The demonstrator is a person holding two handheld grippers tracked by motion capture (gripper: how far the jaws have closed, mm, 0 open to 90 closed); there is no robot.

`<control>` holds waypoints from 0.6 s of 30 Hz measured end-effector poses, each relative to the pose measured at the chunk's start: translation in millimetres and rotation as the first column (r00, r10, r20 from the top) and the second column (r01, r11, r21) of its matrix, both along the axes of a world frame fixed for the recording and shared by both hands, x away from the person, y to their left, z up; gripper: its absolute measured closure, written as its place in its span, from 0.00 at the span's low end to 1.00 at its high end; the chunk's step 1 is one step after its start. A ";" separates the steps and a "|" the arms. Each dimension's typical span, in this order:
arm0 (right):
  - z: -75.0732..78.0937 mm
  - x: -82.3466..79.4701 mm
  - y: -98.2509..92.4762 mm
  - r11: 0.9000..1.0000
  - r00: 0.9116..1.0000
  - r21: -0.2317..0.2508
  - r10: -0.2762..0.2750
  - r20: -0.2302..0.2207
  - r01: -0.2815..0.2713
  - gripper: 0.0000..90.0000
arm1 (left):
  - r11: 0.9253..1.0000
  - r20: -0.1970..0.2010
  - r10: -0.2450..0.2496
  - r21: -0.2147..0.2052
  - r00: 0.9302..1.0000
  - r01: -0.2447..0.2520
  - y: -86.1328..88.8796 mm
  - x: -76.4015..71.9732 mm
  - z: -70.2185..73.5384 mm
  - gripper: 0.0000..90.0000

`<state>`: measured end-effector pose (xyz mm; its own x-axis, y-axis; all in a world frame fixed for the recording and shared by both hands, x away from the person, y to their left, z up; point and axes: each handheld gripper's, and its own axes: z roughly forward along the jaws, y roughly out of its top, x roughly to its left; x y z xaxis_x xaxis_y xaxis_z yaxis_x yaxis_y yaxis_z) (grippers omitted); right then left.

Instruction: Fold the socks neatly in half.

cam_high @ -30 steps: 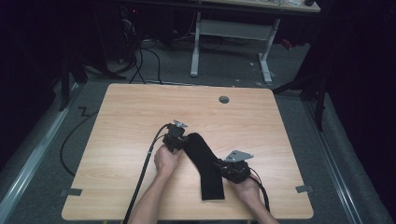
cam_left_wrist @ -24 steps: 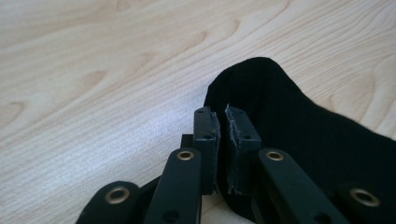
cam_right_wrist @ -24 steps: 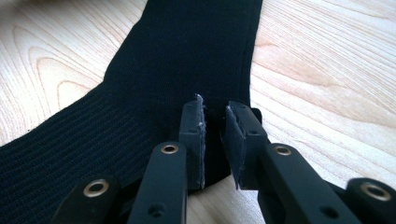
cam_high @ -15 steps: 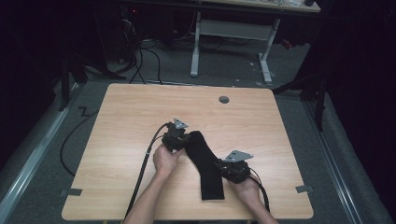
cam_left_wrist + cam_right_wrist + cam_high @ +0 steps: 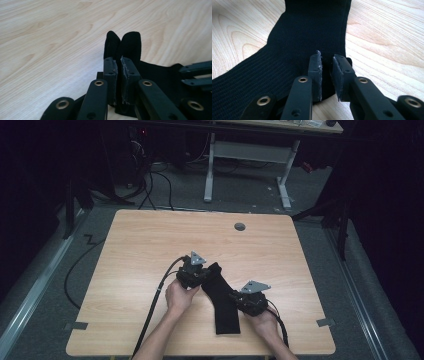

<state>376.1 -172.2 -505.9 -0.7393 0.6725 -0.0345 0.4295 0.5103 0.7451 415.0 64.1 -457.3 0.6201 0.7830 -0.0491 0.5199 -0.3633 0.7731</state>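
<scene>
We start at the left gripper (image 5: 199, 275), which sits near the middle of the table (image 5: 140, 245). In the left gripper view its jaws are pinched almost together on a fold of the black sock (image 5: 122, 47), and two rounded lobes of fabric stick up past the pads toward twelve o'clock. The left hand (image 5: 179, 296) grasps the gripper body from the six o'clock side, with its cable (image 5: 152, 310) trailing down to the near table edge.

At about four o'clock from the left gripper we see the right gripper (image 5: 239, 296), held by the right hand (image 5: 264, 322). In the right gripper view its jaws clamp the edge of the sock (image 5: 307, 37), with a narrow gap between the pads and ribbed cloth caught in it.

The sock (image 5: 222, 300) lies as a dark band between the two grippers, its far end lifted at the left gripper and its near end flat at six o'clock, close to the table's near edge.

Compared with a second ago, we find the left gripper and the sock's far end have shifted slightly, while the right gripper has kept its place. A round grommet (image 5: 240, 226) sits well apart at one o'clock.
</scene>
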 end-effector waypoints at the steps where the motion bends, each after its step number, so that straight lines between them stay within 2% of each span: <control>1: -0.1 0.0 -0.1 1.000 1.000 0.000 0.000 0.001 0.000 0.86 | 1.000 0.004 -0.011 0.004 1.000 0.011 -1.3 -2.3 0.0 0.93; 3: -0.1 -0.2 0.2 1.000 1.000 0.000 -0.001 0.001 0.001 0.86 | 1.000 0.016 -0.017 0.026 1.000 0.017 -4.1 -7.0 -2.1 0.93; 4: -0.1 -0.1 0.2 1.000 1.000 -0.001 0.000 0.004 0.000 0.86 | 0.999 0.008 -0.022 0.031 1.000 0.022 -4.7 -8.5 -4.4 0.93; 10: 0.2 -0.5 0.9 1.000 1.000 -0.004 -0.002 0.002 0.002 0.86 | 0.999 -0.003 -0.043 0.021 0.999 0.043 -9.9 -18.9 -13.0 0.93; 18: -0.1 -0.8 1.0 1.000 1.000 -0.003 -0.004 0.005 0.004 0.86 | 0.995 -0.017 -0.078 0.056 0.997 0.078 -21.6 -30.6 -25.3 0.92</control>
